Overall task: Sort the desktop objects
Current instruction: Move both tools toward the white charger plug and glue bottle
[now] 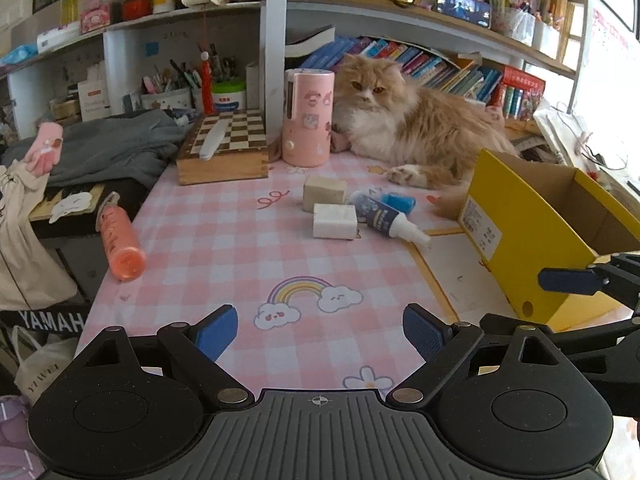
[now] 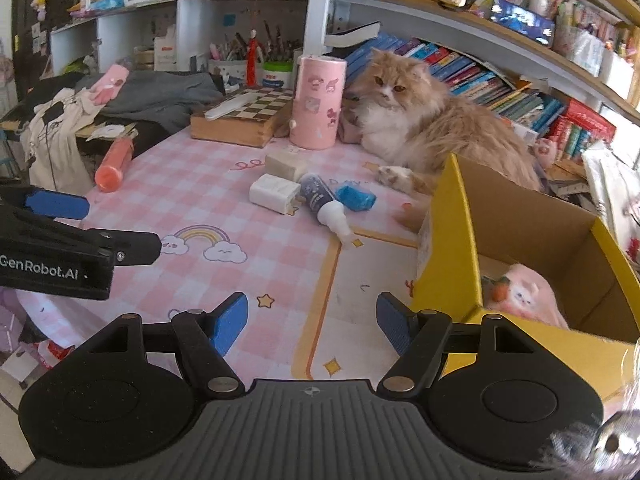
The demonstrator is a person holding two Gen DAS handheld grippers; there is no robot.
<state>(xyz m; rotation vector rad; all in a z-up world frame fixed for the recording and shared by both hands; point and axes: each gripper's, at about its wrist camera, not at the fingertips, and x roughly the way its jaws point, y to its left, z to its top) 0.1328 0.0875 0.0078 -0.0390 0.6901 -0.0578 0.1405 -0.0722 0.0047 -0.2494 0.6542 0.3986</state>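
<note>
- Cluttered desk under a pink checked cloth (image 1: 224, 240) with a rainbow print; shelves of books fill the upper right of both views.
- A fluffy orange-and-white cat (image 1: 404, 120) lies on the cloth at centre right, paw stretched toward the loose items.
- Pink cylinder (image 1: 307, 117) stands upright just left of the cat, beside a wooden chess box (image 1: 226, 146).
- Centre of the left wrist view: two pale blocks (image 1: 334, 221) close together, a dark blue bottle (image 1: 386, 218) with a white nozzle lying on its side touching the nearer block, and a small blue packet (image 1: 400, 201) behind it.
- Orange bottle (image 1: 120, 240) lies on its side at the left edge of the cloth, well apart from the cluster.
- Yellow cardboard box (image 2: 452, 248) sits at the right, open side up; a pink plush item (image 2: 524, 294) lies inside at lower right of the right wrist view.
- Left gripper (image 1: 318, 332): jaws spread wide, nothing between them, over the rainbow print.
- Right gripper (image 2: 312, 322): jaws apart, released, nothing held, just left of the box wall.
</note>
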